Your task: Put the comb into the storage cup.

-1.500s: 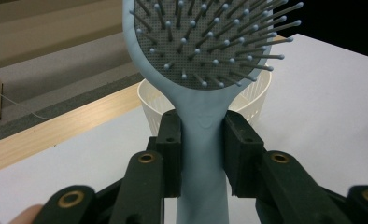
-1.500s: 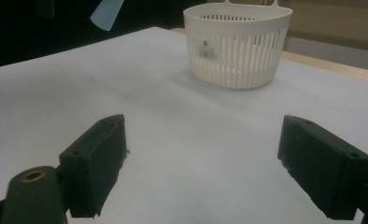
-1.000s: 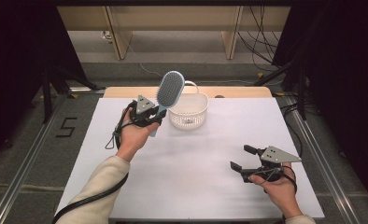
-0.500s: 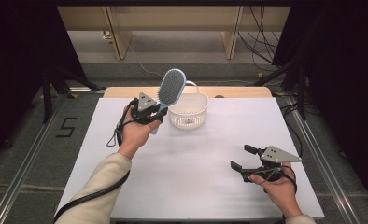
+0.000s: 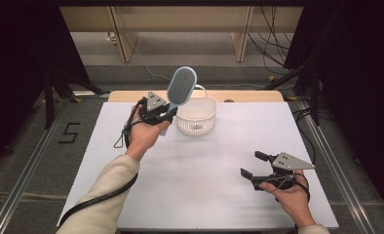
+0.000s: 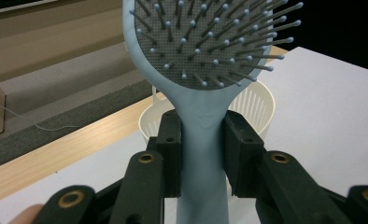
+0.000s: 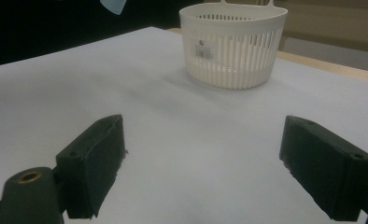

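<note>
**Hairbrush clamped upright beside the basket**

Left gripper (image 5: 162,113) raised above the far left part of the white table (image 5: 214,195), jaws clenched on the neck of a pale blue hairbrush (image 5: 180,87) — one black pad pressed flat against each side of the handle, as seen in the left gripper view. Brush handle (image 6: 201,154) running straight down between the two pads and on past the bottom of that view; bristled head (image 6: 205,37) standing well above the jaw tips, tilted a little away from the hand, bristles turned toward the gripper's camera. From the high view, head leaning up and to the right over the near-left rim of a white slatted basket (image 5: 196,116), not touching it. In the left gripper view, basket (image 6: 259,109) just behind the jaws and the brush neck, its rim peeking out on both sides.

Right gripper (image 5: 257,166) low over the near right part of the table, held in a hand (image 5: 290,195) — jaws released and spread wide, nothing between them but bare table top. In the right gripper view, basket (image 7: 233,44) well ahead of the jaw tips, about midway between the two pads, upright on the table with a small barcode label on its wall. Lower tip of the blue handle (image 7: 113,5) hanging in at the top edge, beyond the left pad.
</note>
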The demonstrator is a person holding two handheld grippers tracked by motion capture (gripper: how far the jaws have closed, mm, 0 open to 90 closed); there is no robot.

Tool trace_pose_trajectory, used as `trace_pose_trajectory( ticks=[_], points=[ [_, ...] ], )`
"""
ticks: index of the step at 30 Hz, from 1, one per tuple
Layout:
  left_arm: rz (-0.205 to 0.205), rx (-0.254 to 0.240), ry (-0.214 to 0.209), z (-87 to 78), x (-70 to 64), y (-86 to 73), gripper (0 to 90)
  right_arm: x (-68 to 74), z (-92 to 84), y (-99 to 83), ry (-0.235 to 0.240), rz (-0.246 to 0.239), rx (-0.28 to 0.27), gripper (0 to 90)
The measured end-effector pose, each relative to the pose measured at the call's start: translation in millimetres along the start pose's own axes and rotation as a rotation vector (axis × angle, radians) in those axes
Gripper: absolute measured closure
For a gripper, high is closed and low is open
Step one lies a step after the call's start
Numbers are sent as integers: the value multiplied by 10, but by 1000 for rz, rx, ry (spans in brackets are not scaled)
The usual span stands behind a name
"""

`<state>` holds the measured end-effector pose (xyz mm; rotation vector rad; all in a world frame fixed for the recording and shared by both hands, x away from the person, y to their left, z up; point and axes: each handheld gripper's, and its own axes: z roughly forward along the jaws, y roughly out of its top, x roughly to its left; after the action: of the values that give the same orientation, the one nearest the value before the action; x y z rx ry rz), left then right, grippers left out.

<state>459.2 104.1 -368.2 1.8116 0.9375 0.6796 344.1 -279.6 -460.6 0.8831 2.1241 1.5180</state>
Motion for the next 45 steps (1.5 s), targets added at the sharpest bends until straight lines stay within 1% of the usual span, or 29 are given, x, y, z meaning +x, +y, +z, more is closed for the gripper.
trace_pose_trajectory(
  ticks=[9, 11, 19, 27, 39, 43, 45],
  points=[
    [4, -7, 7, 40, -8, 60, 699, 0, 1, 0, -2, 1, -4, 152],
    [10, -7, 8, 49, -10, 71, 699, -1, 0, 0, -3, 0, -2, 152],
    [10, -15, 10, 84, -12, 125, 699, -1, 1, 0, -2, 0, -5, 152],
    [12, -21, 6, 126, -29, 167, 699, -2, -1, 0, -2, 1, -7, 152],
    [10, -26, 0, 165, -34, 195, 699, -5, -4, 2, 0, -2, -8, 152],
    [6, -37, 4, 180, -34, 191, 699, -3, -2, 2, 0, -1, -9, 152],
    [5, -33, 2, 192, -35, 192, 699, -3, -3, 2, 0, -2, -8, 152]
  ],
)
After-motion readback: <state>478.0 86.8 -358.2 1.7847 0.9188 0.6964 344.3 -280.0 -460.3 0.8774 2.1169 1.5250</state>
